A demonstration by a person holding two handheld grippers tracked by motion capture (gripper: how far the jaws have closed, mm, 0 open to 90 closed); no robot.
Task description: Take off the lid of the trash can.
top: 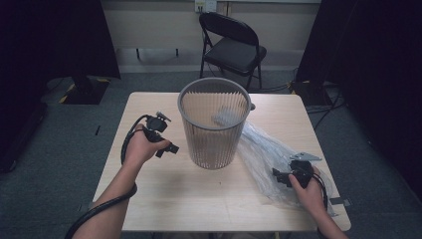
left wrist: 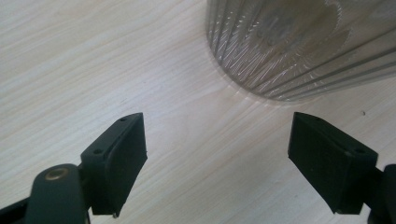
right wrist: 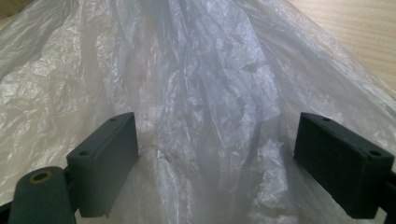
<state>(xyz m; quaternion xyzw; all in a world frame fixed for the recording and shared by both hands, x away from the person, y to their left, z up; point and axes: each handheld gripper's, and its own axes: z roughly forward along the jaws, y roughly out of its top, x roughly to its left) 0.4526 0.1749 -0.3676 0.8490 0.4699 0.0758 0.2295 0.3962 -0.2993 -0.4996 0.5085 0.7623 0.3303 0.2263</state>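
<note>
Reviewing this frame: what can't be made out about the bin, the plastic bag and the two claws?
- High view: the pale thing inside the bin is blurred through its mesh; unidentifiable.
- High view: where the plastic bag ends behind the bin is hidden by the bin wall.
- Right claw view: whether its open jaws touch the bag; the bag's edges are cut off.
- Left claw view: the bin's top is cut off by the frame edge.

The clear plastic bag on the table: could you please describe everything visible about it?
The plastic bag is thin, clear and crinkled, lying flattened and loosely spread on the table right of the bin, its far end against the bin's base. The open right gripper hovers over its near end, jaws apart.
</note>
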